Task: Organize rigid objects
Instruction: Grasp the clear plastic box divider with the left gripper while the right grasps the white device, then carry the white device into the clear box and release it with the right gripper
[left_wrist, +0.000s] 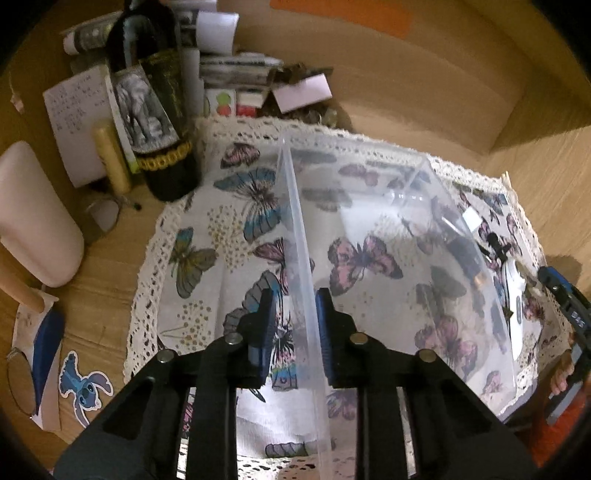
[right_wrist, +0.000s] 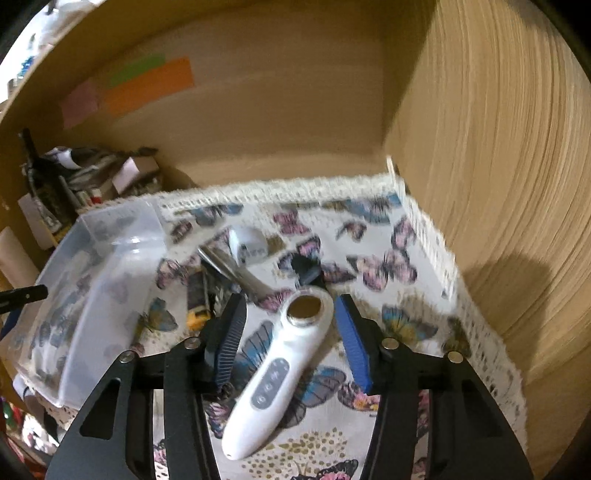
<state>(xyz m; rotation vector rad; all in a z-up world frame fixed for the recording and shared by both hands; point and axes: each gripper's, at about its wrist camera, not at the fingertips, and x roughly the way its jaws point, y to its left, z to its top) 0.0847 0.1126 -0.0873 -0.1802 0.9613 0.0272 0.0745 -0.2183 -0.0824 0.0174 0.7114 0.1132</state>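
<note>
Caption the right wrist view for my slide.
Open right tongs straddle a white handheld device on the butterfly cloth, clear bin alongside.

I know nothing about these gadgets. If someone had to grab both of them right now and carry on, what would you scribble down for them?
Left gripper: its jaws straddle the near wall of the clear plastic bin; a small gap shows, so a firm clamp is uncertain.
Right gripper: open, holding nothing, with the white handheld device lying between its fingers on the butterfly cloth.
Beside the bin, unsorted: scissors, a battery, a small white object.
Done: the bin looks empty.
Left: probably grasp the device, drop it in the bin, then the rest.
</note>
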